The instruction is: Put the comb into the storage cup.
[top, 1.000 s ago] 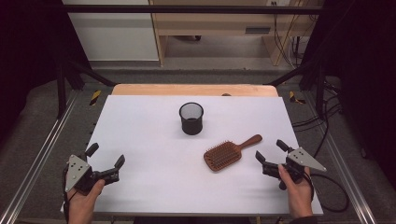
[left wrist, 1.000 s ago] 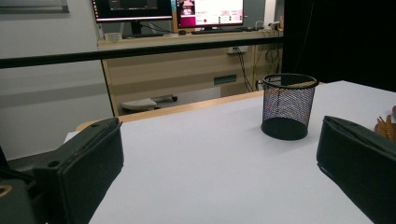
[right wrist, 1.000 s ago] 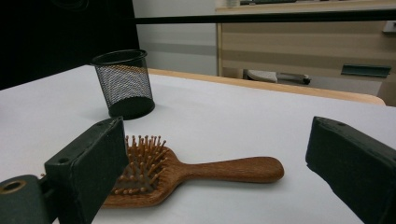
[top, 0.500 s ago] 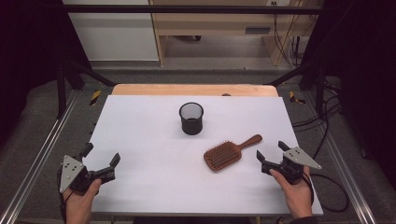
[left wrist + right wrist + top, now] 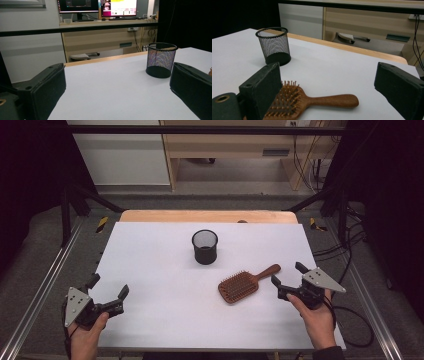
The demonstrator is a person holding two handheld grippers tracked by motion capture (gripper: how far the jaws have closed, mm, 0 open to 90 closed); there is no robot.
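Hairbrush (image 5: 241, 285) lies bristles up on the tabletop (image 5: 150, 255), right of centre, toward the near edge, handle pointing to the far right. Right hand-held gripper (image 5: 291, 279) sits just beside the handle tip near the right edge, jaws wide open, nothing held, not touching the brush. In the right gripper view the brush handle (image 5: 332, 100) lies between the two jaws. Left hand-held gripper (image 5: 107, 289) rests at the near left corner, jaws also wide apart and empty, well apart from everything. Black mesh cup (image 5: 205, 246) stands upright at tabletop centre, toward the far edge, near the brush head but clear of it.
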